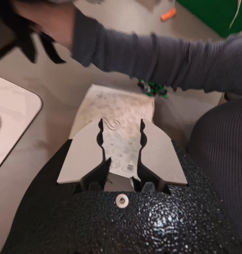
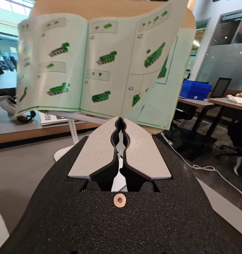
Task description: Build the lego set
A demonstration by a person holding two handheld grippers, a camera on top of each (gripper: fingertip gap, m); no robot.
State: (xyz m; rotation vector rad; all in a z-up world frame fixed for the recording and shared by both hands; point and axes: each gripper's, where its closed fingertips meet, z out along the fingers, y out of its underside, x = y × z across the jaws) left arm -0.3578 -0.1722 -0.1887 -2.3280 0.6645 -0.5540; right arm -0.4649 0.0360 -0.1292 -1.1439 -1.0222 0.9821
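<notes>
Lego pieces [image 1: 153, 88]: a small heap of green and black parts, blurred, lying on the grey table [image 1: 51, 85] at the far corner of a printed sheet and partly hidden under a sleeved forearm.

Instruction booklet [image 2: 90, 66]: open, propped upright on a stand with a white stem and foot [image 2: 72, 129]. Pages show green brick assemblies in numbered steps. One page [image 2: 152, 57] on the right side is lifted and curled away from the rest, its lower corner pinched at the fingertips of the right gripper.

Right gripper [image 2: 121, 119]: grey fingers on a black textured body, tips pressed together on the corner of that page.

Left gripper [image 1: 121, 121]: same make; fingers spread apart with nothing between them, poised above the printed sheet.

Printed sheet [image 1: 117, 110]: pale paper with faint grey markings, flat on the table, seen through the gap between the left fingers. View is motion-blurred.

Forearm [image 1: 145, 55]: in a dark ribbed sleeve, crossing the left wrist view from right to upper left, where a black gripper body [image 1: 28, 45] shows, blurred.

White board [image 1: 14, 116]: rounded corner, at the left edge of the table.

Orange item [image 1: 168, 14]: small, far side of the table, too blurred to identify.

Blue stacked bins [image 2: 196, 89]: on a desk in the background, right.
</notes>
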